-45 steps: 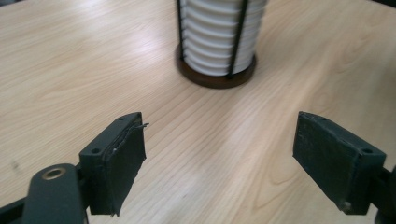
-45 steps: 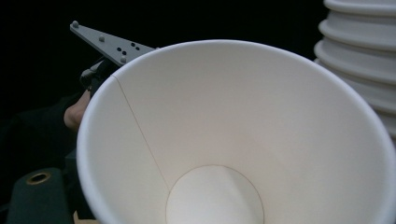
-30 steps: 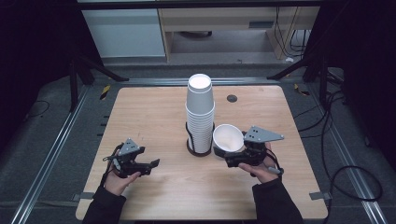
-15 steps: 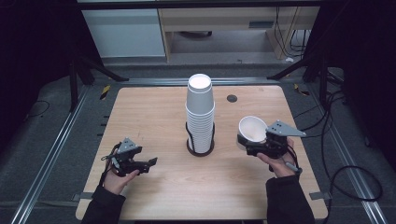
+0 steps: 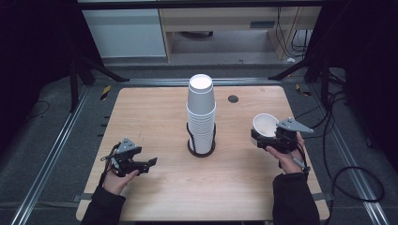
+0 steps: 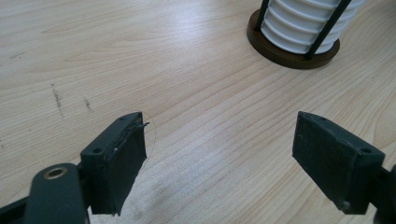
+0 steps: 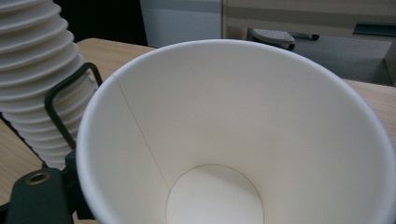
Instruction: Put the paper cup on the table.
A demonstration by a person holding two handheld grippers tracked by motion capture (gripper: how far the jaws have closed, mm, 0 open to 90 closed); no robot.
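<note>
Seen from above: a light wooden desk [image 5: 159, 112] ringed by dark floor and metal rails, with a tall stack of white paper cups [image 5: 201, 112] standing mouth-down in a black wire holder on a round dark base [image 5: 202, 149] near the desk's middle. At right, held above the desk's right edge well clear of the stack, the right gripper [image 5: 263, 138] clenched on a single white paper cup [image 5: 265, 124], mouth tilted up toward the camera and the grey three-cornered plate [image 5: 293, 125] riding on top. From the right gripper view, the cup's open interior [image 7: 224, 140] up close (seam line and round bottom plainly visible), with the ribbed rims of the stack [image 7: 37, 70] and one black upright of the holder [image 7: 65, 102] just beside it at left. At left, low over the front left part of the desk, the left gripper [image 5: 151, 162] released and holding nothing, pointing toward the stack and cradled in the person's left hand [image 5: 119, 178]. From the left gripper view, two black jaws spread wide over bare wood grain [image 6: 187, 93], with a few faint dark scuffs at left and the holder's brown base and lowest cup rims [image 6: 299, 28] at upper right, well apart from the jaws. Also on the desk: a small dark round hole [image 5: 233, 99] behind and to the right of the stack.
</note>
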